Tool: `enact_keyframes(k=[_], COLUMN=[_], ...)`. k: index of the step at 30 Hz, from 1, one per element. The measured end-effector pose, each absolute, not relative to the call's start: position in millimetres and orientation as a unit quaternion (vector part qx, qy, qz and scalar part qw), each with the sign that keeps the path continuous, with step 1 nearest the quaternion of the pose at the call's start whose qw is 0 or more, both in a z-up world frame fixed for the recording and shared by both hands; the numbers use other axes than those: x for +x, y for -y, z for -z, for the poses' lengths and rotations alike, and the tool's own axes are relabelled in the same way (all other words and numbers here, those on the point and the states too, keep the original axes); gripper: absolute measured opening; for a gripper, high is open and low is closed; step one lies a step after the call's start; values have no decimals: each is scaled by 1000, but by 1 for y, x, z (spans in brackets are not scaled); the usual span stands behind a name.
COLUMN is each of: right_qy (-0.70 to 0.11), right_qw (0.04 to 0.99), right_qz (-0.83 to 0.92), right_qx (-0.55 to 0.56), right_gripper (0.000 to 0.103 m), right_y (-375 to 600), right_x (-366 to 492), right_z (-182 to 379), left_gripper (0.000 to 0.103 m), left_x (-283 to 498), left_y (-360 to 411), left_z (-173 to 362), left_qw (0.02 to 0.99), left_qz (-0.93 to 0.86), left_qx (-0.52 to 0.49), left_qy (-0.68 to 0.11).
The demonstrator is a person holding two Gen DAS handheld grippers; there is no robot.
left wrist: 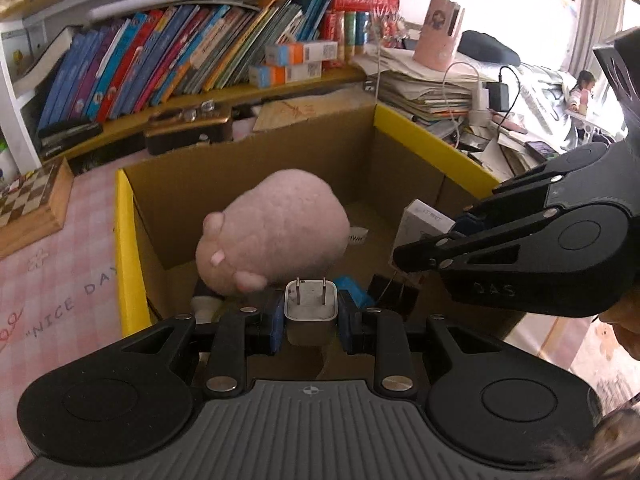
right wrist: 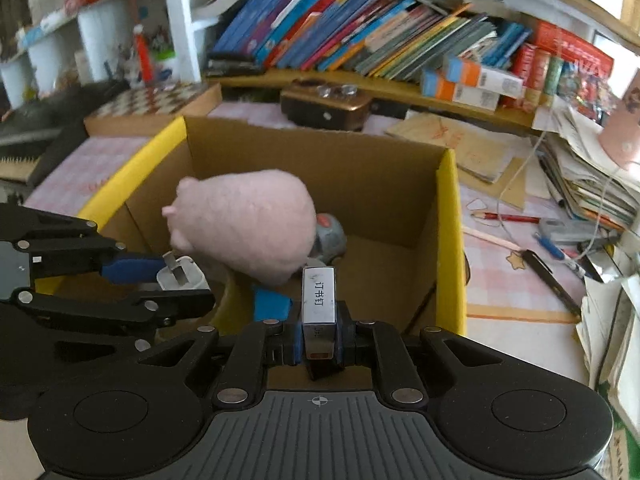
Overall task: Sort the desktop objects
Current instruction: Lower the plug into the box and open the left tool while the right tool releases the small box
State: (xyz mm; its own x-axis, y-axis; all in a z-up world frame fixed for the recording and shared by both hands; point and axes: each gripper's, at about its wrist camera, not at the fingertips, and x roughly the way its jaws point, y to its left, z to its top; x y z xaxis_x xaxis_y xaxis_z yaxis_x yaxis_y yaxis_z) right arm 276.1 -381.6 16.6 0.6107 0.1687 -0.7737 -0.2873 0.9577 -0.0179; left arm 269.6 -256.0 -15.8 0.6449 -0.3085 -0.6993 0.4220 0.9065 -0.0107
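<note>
I have both claws loaded over the cardboard box (left wrist: 256,168), whose yellow-edged rim fills the middle of both views. My left gripper (left wrist: 310,312) is clamped on a white plug adapter (left wrist: 309,300), prongs pointing away from the camera, low in the centre of the left wrist frame; my right gripper (right wrist: 319,334) is clamped on a small staple box (right wrist: 318,300), a narrow grey-white pack standing on end at lower centre of the right wrist frame. In the left view that right claw comes in from the right edge with the pack over the box's right side. A pink plush toy (right wrist: 244,224) already sits inside the box, just beyond both loads, with a grey toy (right wrist: 330,234) partly hidden behind it. My worry is that the two claws are close together over the same opening, so if I lower both at once the linkages could knock each other, or the plush could deflect a drop and bounce the adapter toward the near wall. The staple pack is pinched only at its lower part, so a quick tilt might let it pivot out early. Readable writing: the pack's label shows the Chinese characters 订书钉; the right claw's housing carries "DAS"; the pink desk mat (left wrist: 52,280) at left reads "NICE DAY". Book spines on the shelf are too blurred to read.
</note>
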Motion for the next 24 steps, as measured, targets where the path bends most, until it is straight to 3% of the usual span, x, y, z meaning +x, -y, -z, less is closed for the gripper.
enact_keyframes(k=[17,22,24], right_qy=[-441,-419,-406], right_qw=[882,894,901], right_qz=[-144,-147,-147], right_qx=[-84,-63,-52], right_gripper=[16,18,24], right_y=[373,376,378], right_x=[279,273,268], right_z=[-2,-14,-22], left_gripper=[25,38,45], left_x=[271,259,251], left_y=[259,255,252], left_z=[21,9,1], left_qw=[909,920,927], left_qz=[172,169,164], left_qx=[69,71,69], left_qy=[-373,-346,-329])
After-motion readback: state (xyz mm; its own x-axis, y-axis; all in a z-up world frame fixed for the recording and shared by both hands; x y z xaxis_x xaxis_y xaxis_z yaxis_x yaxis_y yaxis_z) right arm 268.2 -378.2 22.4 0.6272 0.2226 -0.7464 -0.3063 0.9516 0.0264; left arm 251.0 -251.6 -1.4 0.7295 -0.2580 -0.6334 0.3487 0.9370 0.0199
